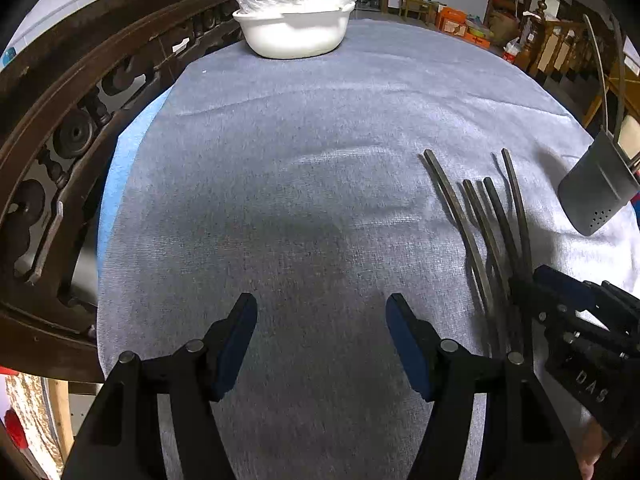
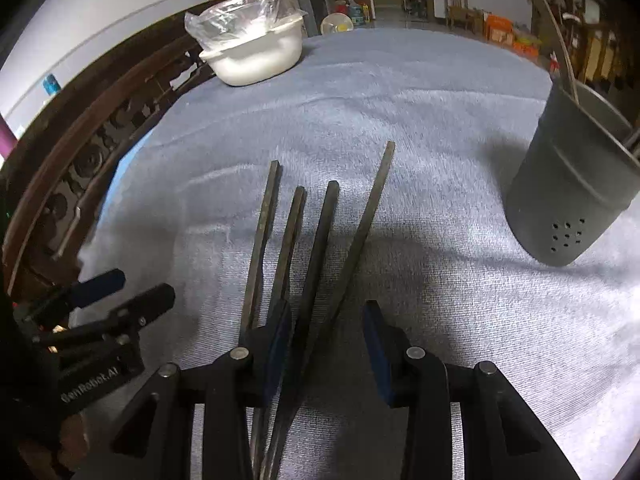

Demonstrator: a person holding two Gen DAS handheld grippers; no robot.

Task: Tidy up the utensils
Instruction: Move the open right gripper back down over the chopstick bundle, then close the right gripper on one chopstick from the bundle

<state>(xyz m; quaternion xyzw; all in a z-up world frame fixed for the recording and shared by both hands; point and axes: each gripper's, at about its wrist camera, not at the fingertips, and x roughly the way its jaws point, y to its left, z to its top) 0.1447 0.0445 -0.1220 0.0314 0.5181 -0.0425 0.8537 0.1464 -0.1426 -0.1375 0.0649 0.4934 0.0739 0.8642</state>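
I've got the grey cloth-covered table [image 2: 440, 320] spread out ahead of both claws, with a white bowl [image 2: 256, 60] under a plastic bag far ahead and left of my right claw. The dark utensil holder [image 2: 568, 200] stands ahead and to the right of that claw, well apart from it, a couple of sticks already leaning in it.

The dark chopsticks [image 2: 316, 240] lie fanned on the cloth, running forward from my right gripper [image 2: 326, 344], whose jaws are partly spread. Two sticks pass between the pads; the other two lie at or outside the left pad, which sits on top of one of them.

My left gripper [image 1: 322, 340] is wide, holding nothing, over bare cloth with the chopsticks off to its right.

My worry: closing now would likely catch only some sticks, and since they fan out, a pinch near the ends could scissor them apart or let one slip out on the way to the holder.
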